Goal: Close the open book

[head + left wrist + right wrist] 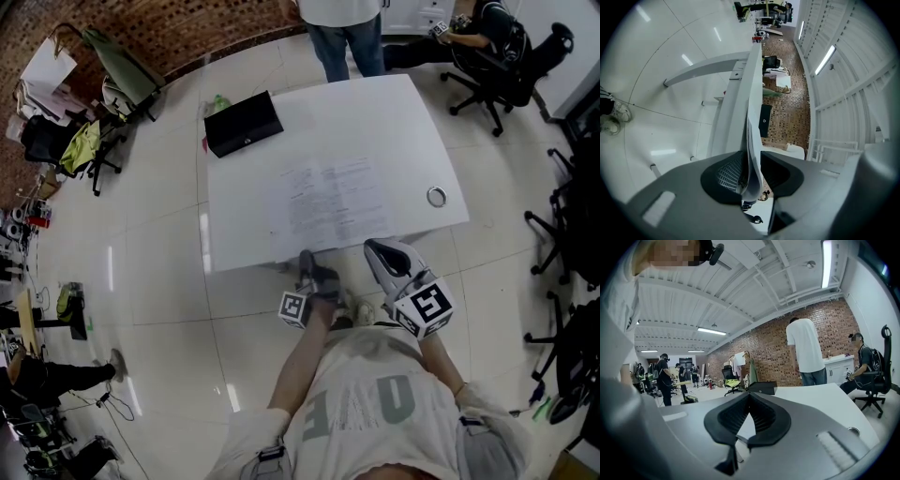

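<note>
Open white-paged book [328, 202] lies flat on the white worktop [412, 122], near its front edge, not yet closed. My left tool [306, 261] stands open around a page edge [751, 150]; my right tool [377, 247] is closed, empty. The whole closing remains.

Open office-lab. Swivel chairs [553, 42] are standing near a white table [394, 122]. Brick wall [773, 343] is running behind.

Matt paper book [328, 202]; smooth white table [394, 112]; glossy tiled floor [159, 281]
</note>
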The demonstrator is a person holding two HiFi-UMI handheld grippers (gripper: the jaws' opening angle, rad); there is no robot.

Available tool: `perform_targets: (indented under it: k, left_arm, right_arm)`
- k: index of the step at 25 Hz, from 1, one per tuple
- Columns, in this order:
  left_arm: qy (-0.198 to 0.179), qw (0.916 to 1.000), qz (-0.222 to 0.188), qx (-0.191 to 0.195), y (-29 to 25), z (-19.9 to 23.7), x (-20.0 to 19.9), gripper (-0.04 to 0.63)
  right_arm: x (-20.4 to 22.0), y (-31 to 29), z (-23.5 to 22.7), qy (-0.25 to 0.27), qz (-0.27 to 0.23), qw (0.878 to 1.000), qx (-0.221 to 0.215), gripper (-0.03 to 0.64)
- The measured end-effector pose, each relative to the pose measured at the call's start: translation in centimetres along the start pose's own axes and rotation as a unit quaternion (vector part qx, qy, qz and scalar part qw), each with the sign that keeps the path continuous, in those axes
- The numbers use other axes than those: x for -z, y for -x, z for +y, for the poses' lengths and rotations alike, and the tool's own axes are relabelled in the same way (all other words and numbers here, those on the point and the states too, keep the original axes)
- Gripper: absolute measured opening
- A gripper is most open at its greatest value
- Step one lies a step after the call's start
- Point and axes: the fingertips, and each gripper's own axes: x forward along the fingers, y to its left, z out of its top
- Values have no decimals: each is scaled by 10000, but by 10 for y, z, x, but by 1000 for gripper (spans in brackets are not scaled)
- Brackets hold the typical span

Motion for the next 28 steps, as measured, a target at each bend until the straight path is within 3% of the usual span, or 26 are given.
perform_targets:
  k: [3,7,10,11,12,15,17,18,24,28]
  left_arm:
    - [-514,9986,27,83,-3,-15,-3,110]
    - [-1347,9907,173,-17,-2,-35,3,48]
    - [-2045,9777,455,145,-1,-53,22,32]
    - [-2462,9667,655,245,-1,-60,33,35]
    - [-2973,9500,892,350,0,-69,45,41]
    - [-4438,8795,1585,661,2,-88,83,55]
    - [-4989,8392,1976,887,4,-93,106,81]
    - [-5126,8255,2132,1011,6,-94,115,84]
    - [-5434,7815,2627,1581,15,-97,160,109]
    - [-5524,7727,2580,1768,14,-107,169,109]
  right_arm:
    - [2,0,0,-6,21,10000,-17,3]
    - [7,2,2,-2,54,10000,-7,3]
    - [7,3,2,4,46,10000,-13,3]
    - [7,4,1,8,35,10000,-12,3]
    - [6,4,1,10,21,10000,-9,3]
    - [3,5,2,1,-32,10000,32,3]
    - [2,7,2,-11,-58,9999,91,3]
    - [2,9,1,-16,-59,9999,126,3]
    - [11,27,-16,-125,-47,9988,467,3]
    - [11,34,-26,-171,-61,9980,608,3]
